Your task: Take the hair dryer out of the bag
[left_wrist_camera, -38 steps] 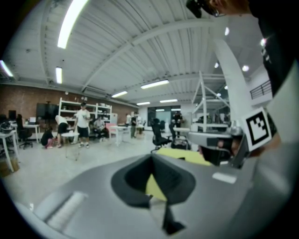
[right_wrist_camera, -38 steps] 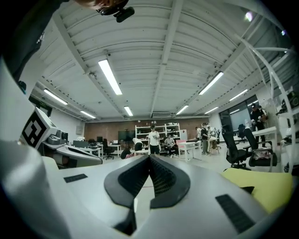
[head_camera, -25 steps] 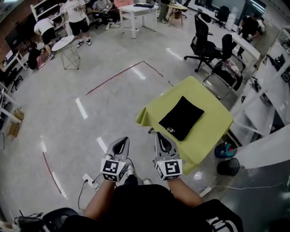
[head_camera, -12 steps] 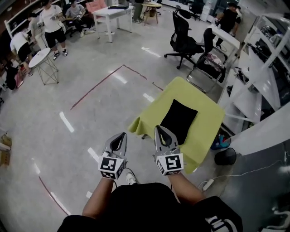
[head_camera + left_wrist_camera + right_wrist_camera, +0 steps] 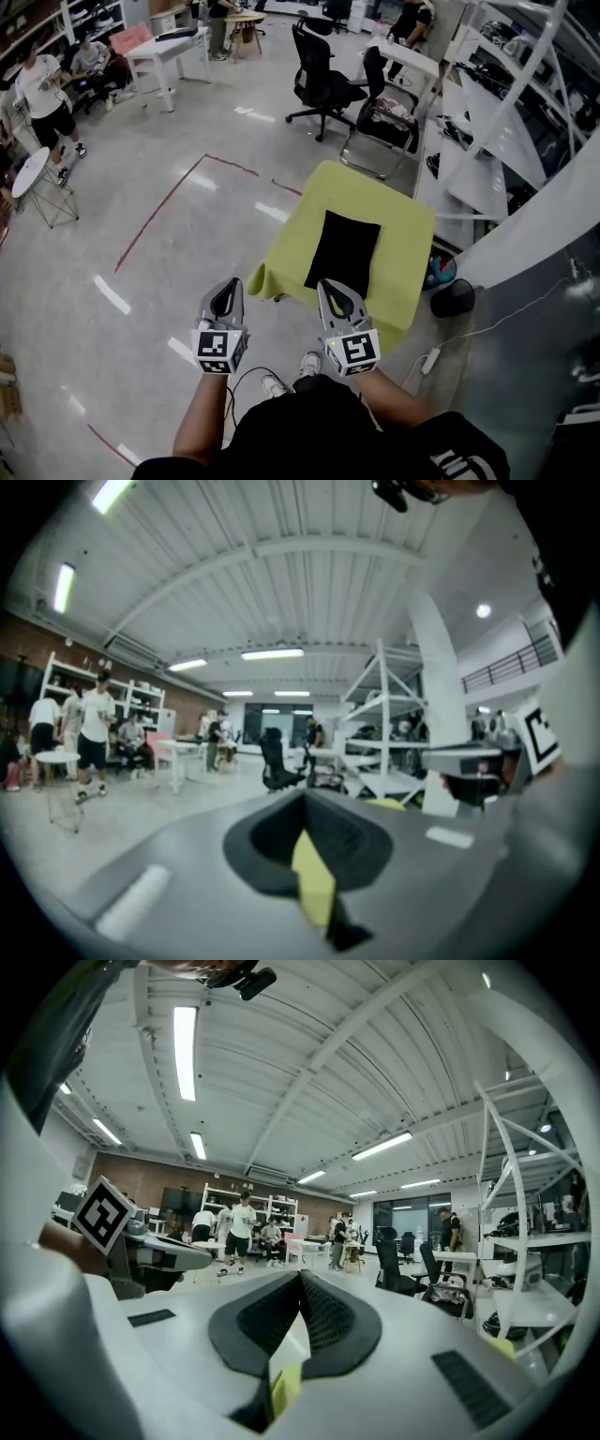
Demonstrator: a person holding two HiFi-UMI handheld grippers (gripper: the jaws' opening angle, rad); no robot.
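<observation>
The flat black fabric bag (image 5: 343, 251) lies at the centre of the square table draped in yellow-green cloth (image 5: 405, 220); its contents are hidden. The 2 grippers are held side by side at the table's near side, apart from the bag. The left gripper (image 5: 229, 283) has its jaws clenched on nothing. The right gripper (image 5: 328, 284) is likewise clenched and empty.
</observation>
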